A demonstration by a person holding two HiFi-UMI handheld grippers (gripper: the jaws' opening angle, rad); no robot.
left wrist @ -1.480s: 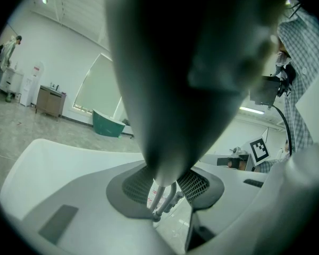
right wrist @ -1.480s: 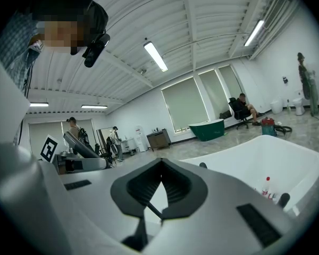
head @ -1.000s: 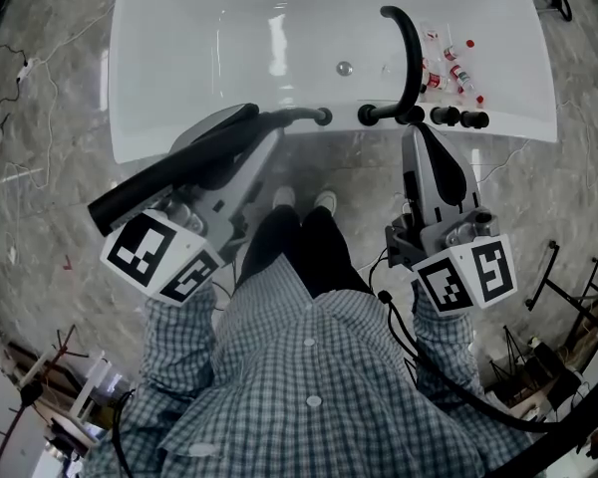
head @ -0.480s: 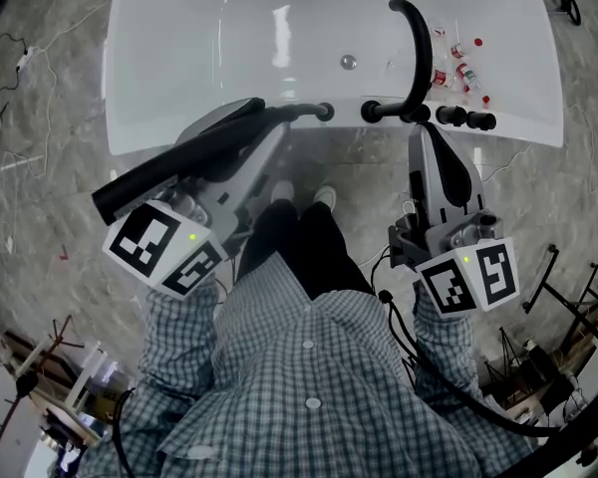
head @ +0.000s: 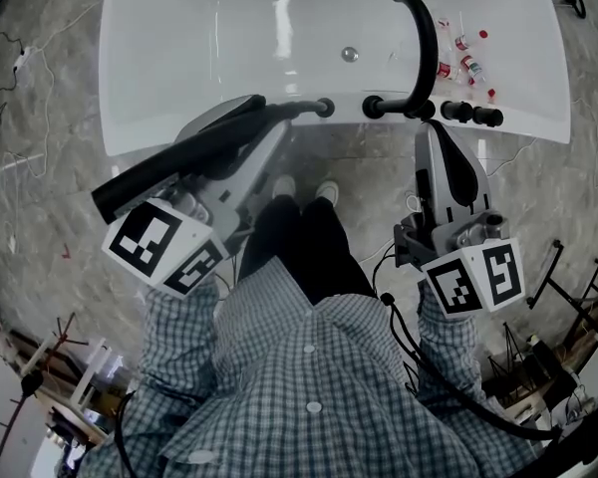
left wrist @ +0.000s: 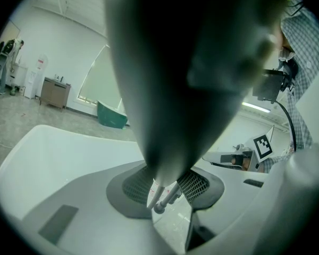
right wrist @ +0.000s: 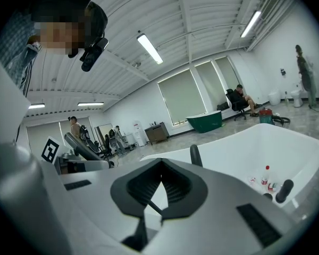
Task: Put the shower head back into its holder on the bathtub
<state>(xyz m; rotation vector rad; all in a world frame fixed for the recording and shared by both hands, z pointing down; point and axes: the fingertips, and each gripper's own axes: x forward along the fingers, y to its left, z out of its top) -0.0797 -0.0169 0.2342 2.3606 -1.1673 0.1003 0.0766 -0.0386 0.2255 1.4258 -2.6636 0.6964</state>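
Barely moved, the left gripper (head: 266,135) clamps the shower head (head: 159,172), which blocks its camera; the right gripper (head: 431,127) sits closed, empty.

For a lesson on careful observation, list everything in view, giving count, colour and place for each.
bathtub: one, white, top of the head view
faucet spout: one, black, curved, on the tub's near rim
knobs: three, black, on the rim right of the spout
drain: one, metallic, tub bottom
small bottles: several, red-capped, inside the tub at right
floor: grey, marbled, around the tub
shower head: one, black, clamped in the left gripper
shoes: two, white, below the rim
left gripper: grey, shut on the shower head
right gripper: grey, shut, empty, near the knobs
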